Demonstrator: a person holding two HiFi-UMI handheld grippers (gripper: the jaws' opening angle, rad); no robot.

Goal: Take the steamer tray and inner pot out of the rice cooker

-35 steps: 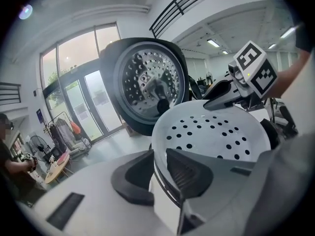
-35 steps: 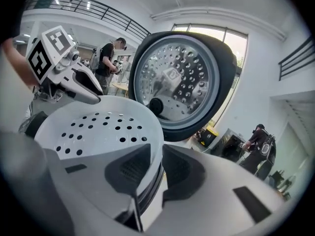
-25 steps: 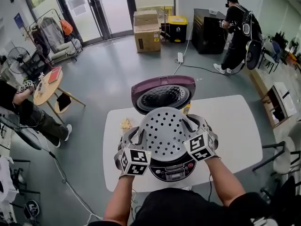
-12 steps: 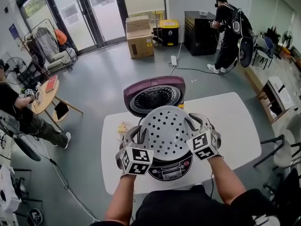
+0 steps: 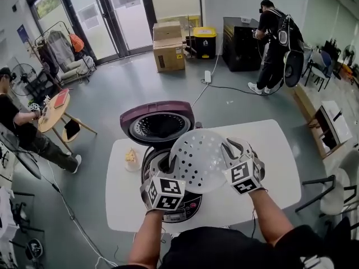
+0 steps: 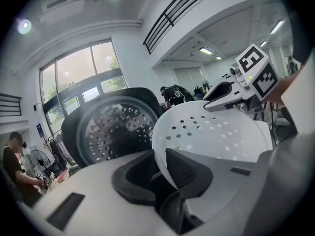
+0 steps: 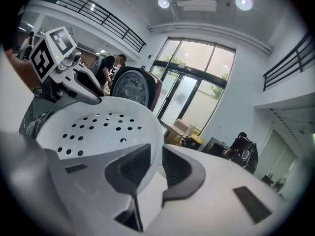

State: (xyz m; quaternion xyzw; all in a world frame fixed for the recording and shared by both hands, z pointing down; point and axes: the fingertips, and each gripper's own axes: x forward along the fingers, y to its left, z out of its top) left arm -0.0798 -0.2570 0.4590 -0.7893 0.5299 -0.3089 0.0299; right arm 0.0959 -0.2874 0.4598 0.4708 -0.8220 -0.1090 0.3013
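Left claw [image 5: 169, 167] and right claw [image 5: 229, 152] pinch opposite rims of the steamer tray [image 5: 199, 158], held above the rice cooker [image 5: 184, 207].

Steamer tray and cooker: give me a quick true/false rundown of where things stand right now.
1. The left gripper and the right gripper are each shut on the rim of the steamer tray. True.
2. The steamer tray sits down inside the rice cooker. False: it is held up clear of the cooker, toward its right side.
3. The cooker's lid is closed. False: it stands open behind the body.
4. The rice cooker stands on a white table. True.
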